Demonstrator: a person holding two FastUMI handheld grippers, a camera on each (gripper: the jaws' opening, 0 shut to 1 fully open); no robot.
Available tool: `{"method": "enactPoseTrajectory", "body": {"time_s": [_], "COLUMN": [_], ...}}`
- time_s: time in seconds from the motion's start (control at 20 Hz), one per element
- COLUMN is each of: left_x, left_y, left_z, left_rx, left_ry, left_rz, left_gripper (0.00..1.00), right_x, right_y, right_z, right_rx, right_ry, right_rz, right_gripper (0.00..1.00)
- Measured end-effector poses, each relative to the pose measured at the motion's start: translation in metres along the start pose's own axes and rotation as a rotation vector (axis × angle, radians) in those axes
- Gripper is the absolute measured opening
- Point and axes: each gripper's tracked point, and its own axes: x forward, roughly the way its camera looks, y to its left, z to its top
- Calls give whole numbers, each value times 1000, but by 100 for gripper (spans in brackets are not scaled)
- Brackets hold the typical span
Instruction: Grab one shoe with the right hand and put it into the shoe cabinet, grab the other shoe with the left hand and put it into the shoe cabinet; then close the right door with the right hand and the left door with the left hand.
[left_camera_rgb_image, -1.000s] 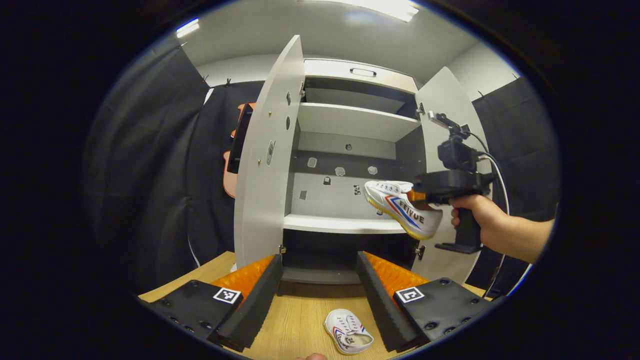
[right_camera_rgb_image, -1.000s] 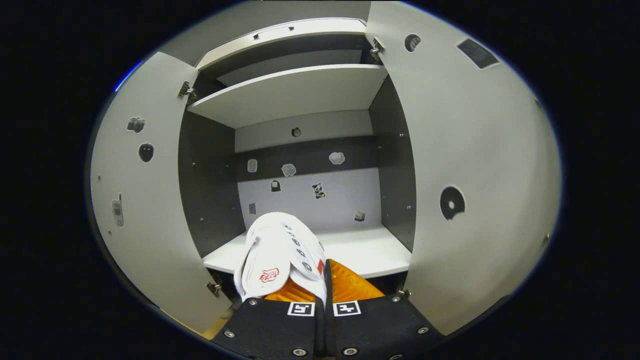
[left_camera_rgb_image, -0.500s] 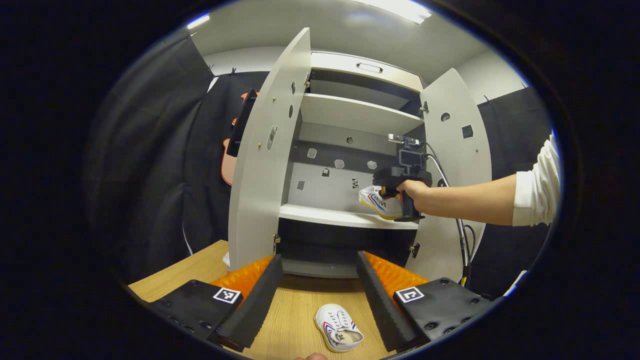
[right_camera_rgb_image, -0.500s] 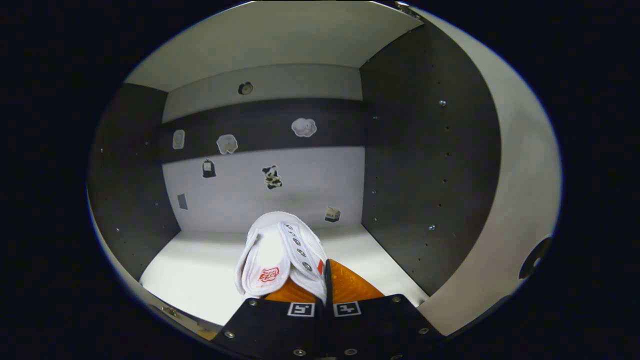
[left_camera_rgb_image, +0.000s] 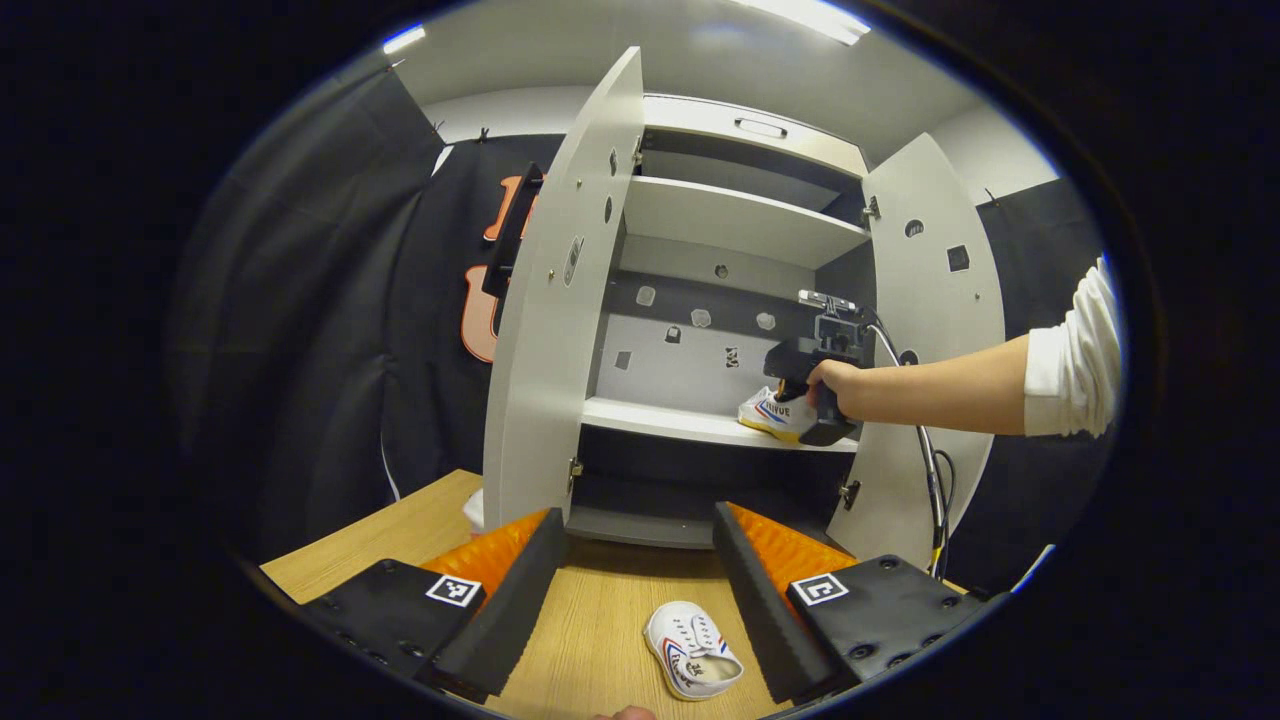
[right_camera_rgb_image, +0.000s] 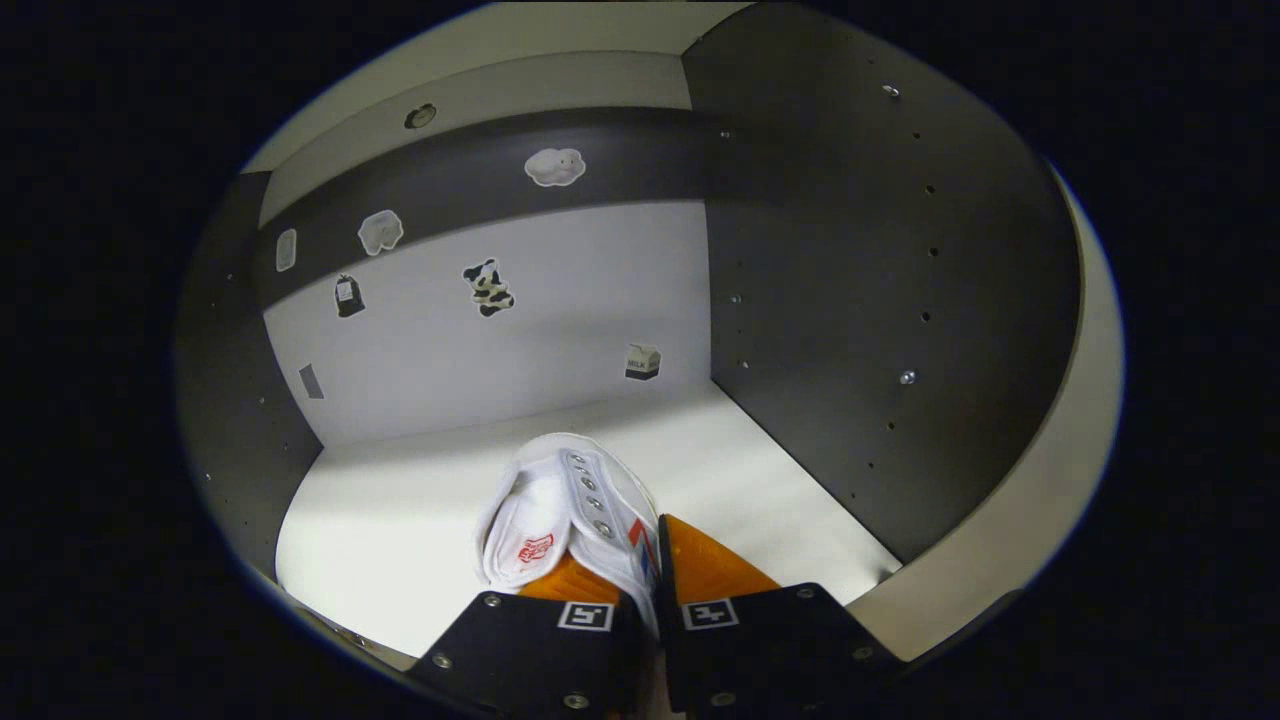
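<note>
A: Left gripper view first — left tongs (left_camera_rgb_image: 640, 590) spread wide, holding nothing, hanging over the counter (left_camera_rgb_image: 590, 640). Second shoe (left_camera_rgb_image: 692, 662) lies on the counter at 5 o'clock, partly between the fingers, not gripped.

B: Lined up for the next grab, I'd guess. Cabinet?

A: Shoe cabinet (left_camera_rgb_image: 730, 330) ahead at 12, left door (left_camera_rgb_image: 560, 300) and right door (left_camera_rgb_image: 930, 330) both swung open so the shelves can be reached. At 3 o'clock a hand (left_camera_rgb_image: 835, 385) holds the right tongs inside, first shoe (left_camera_rgb_image: 775, 415) at the right end of the middle shelf (left_camera_rgb_image: 680, 422).

B: Touching the shelf?

A: Looks like it, or just above — can't tell.

B: Right gripper view?

A: Right tongs (right_camera_rgb_image: 655, 570) nearly closed, pinching the first shoe's (right_camera_rgb_image: 565, 510) side wall at the heel end, toe toward the back panel (right_camera_rgb_image: 500, 330) at 12. Shelf (right_camera_rgb_image: 400, 520) right beneath. Placed on the right side — likely leaves room for the second.
</note>
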Motion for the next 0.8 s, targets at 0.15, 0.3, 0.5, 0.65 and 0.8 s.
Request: {"method": "enactPoseTrajectory", "body": {"time_s": [0.15,0.3,0.5,0.65,0.8], "left_x": [4,6,9,10,9], "left_y": [0,-2,-8,-12,-16], "left_z": [-1,0,0,-2,-2], "left_rx": [7,9,-4,-8,-9], "left_ry": [-2,-4,-10,-9,-11], "left_rz": [-8,-17,-39,-52,-65], "left_gripper": [96,96,96,96,96], "right_x": [-16,-42,-111,-173,-222], "right_y": [-3,-3,13,22,17], "right_z": [6,16,46,49,29], "right_rx": [2,0,-7,-20,-41], "right_ry": [-12,-57,-204,-296,-340], "right_rz": [14,58,180,287,367], "right_gripper": [30,48,63,67,67]}}
